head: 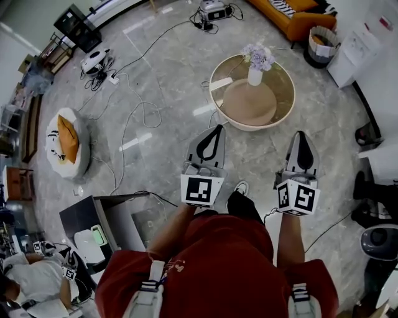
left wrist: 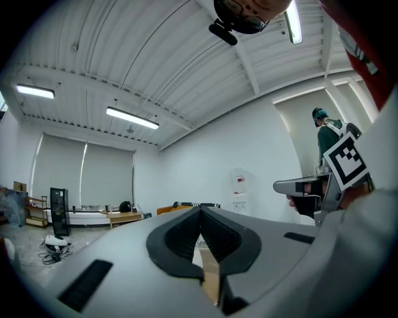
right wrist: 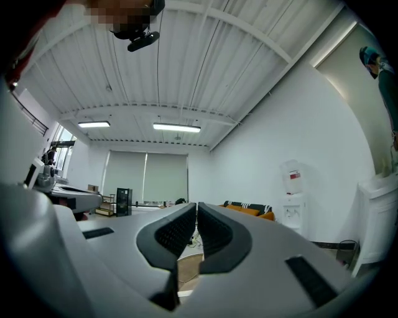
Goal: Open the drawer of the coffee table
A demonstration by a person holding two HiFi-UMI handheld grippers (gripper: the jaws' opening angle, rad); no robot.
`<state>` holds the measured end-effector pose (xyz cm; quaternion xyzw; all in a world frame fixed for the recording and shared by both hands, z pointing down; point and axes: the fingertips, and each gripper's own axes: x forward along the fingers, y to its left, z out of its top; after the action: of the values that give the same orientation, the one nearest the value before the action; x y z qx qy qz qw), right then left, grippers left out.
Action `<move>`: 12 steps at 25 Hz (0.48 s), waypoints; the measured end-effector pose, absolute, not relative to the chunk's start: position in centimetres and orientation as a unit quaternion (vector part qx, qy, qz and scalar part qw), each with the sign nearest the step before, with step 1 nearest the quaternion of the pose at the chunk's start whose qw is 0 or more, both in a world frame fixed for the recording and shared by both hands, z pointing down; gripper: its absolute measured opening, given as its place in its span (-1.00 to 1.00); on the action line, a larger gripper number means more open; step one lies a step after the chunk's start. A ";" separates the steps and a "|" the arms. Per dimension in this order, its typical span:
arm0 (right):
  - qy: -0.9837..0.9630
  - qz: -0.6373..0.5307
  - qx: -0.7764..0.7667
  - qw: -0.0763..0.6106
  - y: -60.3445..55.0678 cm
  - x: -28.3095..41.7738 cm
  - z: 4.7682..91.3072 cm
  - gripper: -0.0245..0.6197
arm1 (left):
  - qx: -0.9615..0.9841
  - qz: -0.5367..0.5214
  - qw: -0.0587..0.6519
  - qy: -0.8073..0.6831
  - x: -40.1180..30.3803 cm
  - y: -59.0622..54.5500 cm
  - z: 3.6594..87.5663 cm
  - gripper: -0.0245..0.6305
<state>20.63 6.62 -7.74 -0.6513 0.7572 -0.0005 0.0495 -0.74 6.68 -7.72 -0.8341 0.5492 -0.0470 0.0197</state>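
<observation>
The round coffee table (head: 283,115) has a wooden rim and a glass top, and stands on the marble floor ahead of me. A white vase of pale flowers (head: 256,64) stands on it. No drawer shows from above. My left gripper (head: 217,129) points at the table's near left edge, a short way off, shut and empty. My right gripper (head: 301,135) is level with it, off the table's near right side, also shut and empty. In the left gripper view the jaws (left wrist: 200,214) meet, and a tan sliver of the table (left wrist: 210,273) shows below. The right gripper view shows its jaws (right wrist: 194,208) together.
An orange sofa (head: 292,13) and a waste basket (head: 323,42) stand beyond the table. A white pouf with an orange cushion (head: 67,140) lies to the left, among cables (head: 134,115) on the floor. A dark cart (head: 106,220) and another person (head: 28,282) are at the lower left.
</observation>
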 end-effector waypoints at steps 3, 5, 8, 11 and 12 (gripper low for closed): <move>0.757 -0.001 -0.651 0.047 3.5 21.3 -7.4 -0.85 | -0.833 -0.052 0.020 0.551 0.0 3.6 -7.0 -0.88; 0.758 -0.002 -0.651 0.045 1.8 21.3 -7.1 -0.85 | -0.832 -0.050 0.018 0.552 0.0 2.0 -6.9 -0.88; 0.755 -0.001 -0.655 0.034 0.3 21.0 -6.7 -0.85 | -0.837 -0.052 0.019 0.544 -0.2 0.0 -6.6 -0.88; 0.745 0.001 -0.667 0.024 -0.8 20.5 -6.3 -0.85 | -0.844 -0.054 0.020 0.534 -0.9 -1.5 -6.3 -0.88; 0.741 0.000 -0.671 0.023 -1.1 20.2 -6.3 -0.85 | -0.846 -0.055 0.021 0.530 -1.2 -1.9 -6.2 -0.88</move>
<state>20.24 -1.05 -6.26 -0.6713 0.7409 -0.0001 0.0227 -1.24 -1.92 -6.16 -0.8459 0.5301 -0.0548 0.0210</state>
